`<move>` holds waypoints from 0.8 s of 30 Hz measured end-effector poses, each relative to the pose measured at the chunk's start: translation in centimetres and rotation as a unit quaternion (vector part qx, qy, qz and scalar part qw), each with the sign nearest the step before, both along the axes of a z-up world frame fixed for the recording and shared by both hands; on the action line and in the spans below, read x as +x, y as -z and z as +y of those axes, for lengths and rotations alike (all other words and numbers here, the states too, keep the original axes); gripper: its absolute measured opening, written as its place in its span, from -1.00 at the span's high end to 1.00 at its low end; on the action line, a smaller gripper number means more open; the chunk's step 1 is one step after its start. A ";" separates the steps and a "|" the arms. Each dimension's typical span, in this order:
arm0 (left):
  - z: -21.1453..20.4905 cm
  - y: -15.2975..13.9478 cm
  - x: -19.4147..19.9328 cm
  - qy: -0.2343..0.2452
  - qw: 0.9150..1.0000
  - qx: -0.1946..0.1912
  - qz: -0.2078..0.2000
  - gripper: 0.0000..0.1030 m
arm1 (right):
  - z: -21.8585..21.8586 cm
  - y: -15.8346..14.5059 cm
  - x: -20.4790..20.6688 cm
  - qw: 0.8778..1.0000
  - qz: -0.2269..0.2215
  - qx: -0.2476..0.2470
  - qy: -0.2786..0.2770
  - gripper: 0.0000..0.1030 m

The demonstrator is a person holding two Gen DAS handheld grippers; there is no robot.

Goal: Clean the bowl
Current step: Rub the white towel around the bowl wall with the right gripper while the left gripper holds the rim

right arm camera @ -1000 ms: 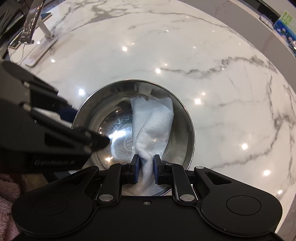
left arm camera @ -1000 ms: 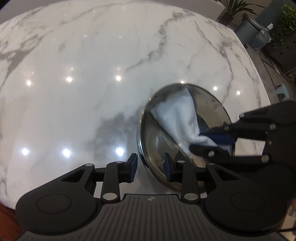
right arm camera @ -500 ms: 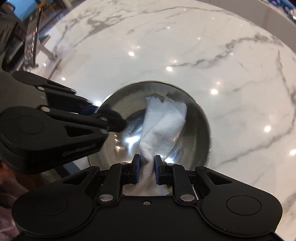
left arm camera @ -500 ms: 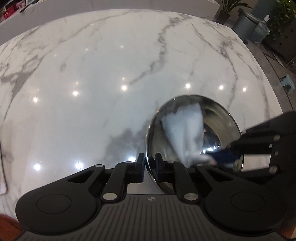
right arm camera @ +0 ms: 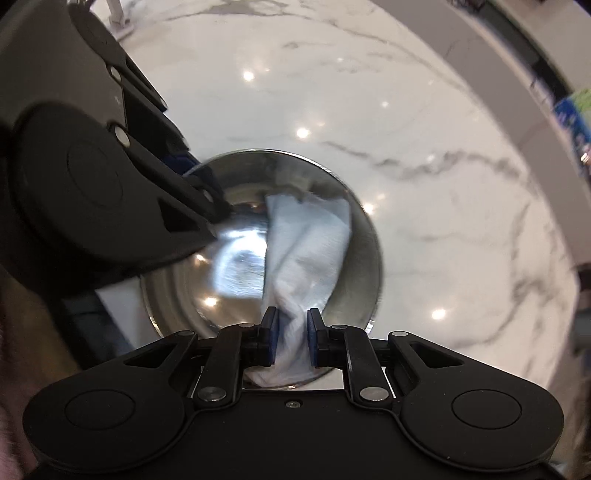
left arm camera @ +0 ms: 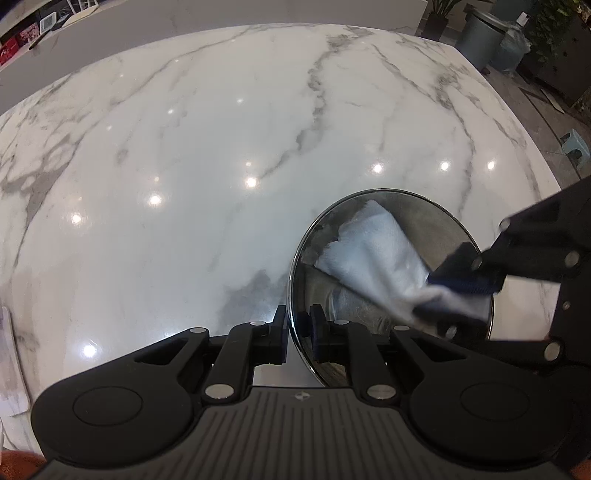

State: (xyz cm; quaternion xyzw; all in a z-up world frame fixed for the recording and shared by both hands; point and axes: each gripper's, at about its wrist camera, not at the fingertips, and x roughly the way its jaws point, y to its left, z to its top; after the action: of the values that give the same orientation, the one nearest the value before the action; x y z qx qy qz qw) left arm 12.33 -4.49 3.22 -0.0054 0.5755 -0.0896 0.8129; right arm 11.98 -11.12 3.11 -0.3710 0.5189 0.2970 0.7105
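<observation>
- Marble table (left arm camera: 221, 155): white, grey-veined, glossy, ceiling lights mirrored as bright spots. Far left of the left wrist view, a pale flat edge at the frame border; cannot identify it.
- Left gripper (left arm camera: 298, 334): bottom centre of its own view, pointing steeply down. Jaws pinched on the near rim of the bowl (left arm camera: 417, 214), one blue-padded finger outside the wall, the other inside. The rim shows as a thin bright line between the pads.
- Bowl: polished steel, round, standing upright on the table, right of centre in the left wrist view and centre in the right wrist view (right arm camera: 365, 236). Table visible all round it where not hidden by the tools.
- Cloth (left arm camera: 376, 254): white, crumpled, lying inside the bowl against the far and right wall, trailing toward the right side. In the right wrist view (right arm camera: 306, 251) it runs from the far wall down the interior to the near rim.
- Right gripper (right arm camera: 291, 338): jaws clamped on the bunched lower end of the cloth, blue pads either side with fabric filling the gap. It points steeply down over the near rim. In the left wrist view it enters from the right edge (left arm camera: 454, 299), tips slightly blurred, over the bowl's right side.
- Bowl interior left of the cloth: bare metal, bright smeared reflection.
- Background, upper right of left wrist view: grey bin (left arm camera: 484, 33) and potted plants (left arm camera: 554, 29) on the floor beyond the table.
</observation>
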 end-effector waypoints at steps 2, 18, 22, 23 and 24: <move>0.1 0.0 0.0 -0.003 1.000 -0.005 0.001 0.80 | -0.2 0.0 0.2 1.000 0.002 0.007 0.008 0.73; 1.1 1.1 -1.8 -0.057 0.992 -0.097 0.055 0.33 | -1.7 0.0 0.8 0.997 0.023 0.051 0.060 0.72; 0.9 0.7 -1.7 -0.040 0.995 -0.087 0.042 0.53 | -1.8 0.1 0.9 0.996 0.023 0.052 0.062 0.73; 0.8 0.6 -1.6 -0.037 0.995 -0.082 0.040 0.54 | -1.9 0.2 0.9 0.996 0.023 0.052 0.062 0.73; 0.7 0.6 -1.5 -0.036 0.995 -0.079 0.038 0.57 | -1.9 0.2 0.9 0.996 0.023 0.053 0.063 0.73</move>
State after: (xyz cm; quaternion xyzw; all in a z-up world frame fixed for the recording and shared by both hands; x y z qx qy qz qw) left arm 10.78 -3.74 2.62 -0.0937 0.5968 -0.1055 0.7899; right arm 12.88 -13.05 2.95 -0.2928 0.5413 0.2876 0.7339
